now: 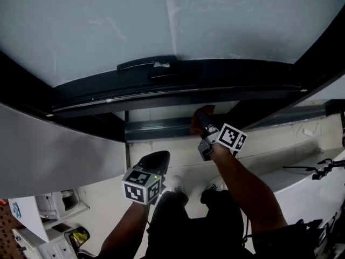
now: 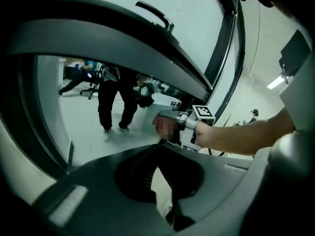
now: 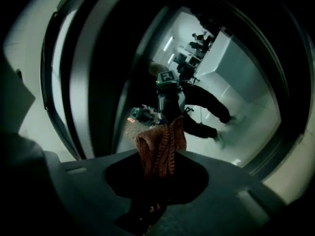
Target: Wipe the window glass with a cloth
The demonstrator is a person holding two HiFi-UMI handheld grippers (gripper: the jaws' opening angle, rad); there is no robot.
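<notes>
This looks like an office or lab workspace, not a home. The big window glass sits in a heavy dark metal frame with a long black handle. The floor is pale and glossy. A wheeled office chair stands far back, a strip light runs along the ceiling, white shelving stands at one side, and black equipment lies on a white counter
</notes>
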